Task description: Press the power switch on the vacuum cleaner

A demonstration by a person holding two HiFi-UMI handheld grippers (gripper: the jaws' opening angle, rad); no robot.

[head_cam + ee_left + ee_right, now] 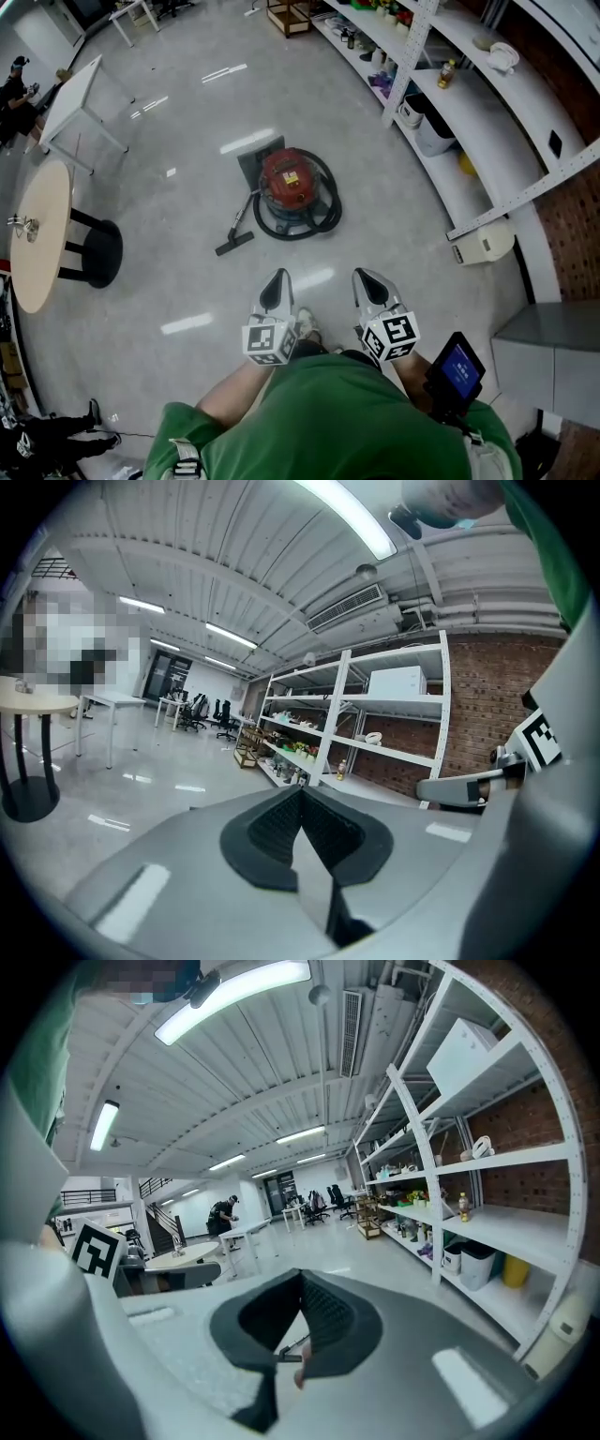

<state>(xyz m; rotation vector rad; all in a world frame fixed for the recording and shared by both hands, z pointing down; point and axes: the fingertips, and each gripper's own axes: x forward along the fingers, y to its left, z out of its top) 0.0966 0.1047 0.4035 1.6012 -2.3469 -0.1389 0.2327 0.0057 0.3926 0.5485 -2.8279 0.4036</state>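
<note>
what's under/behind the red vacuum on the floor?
A dark grey flat slab sticks out behind the vacuum cleaner; a black hose rings its base. Whatever lies beneath the body is covered.
</note>
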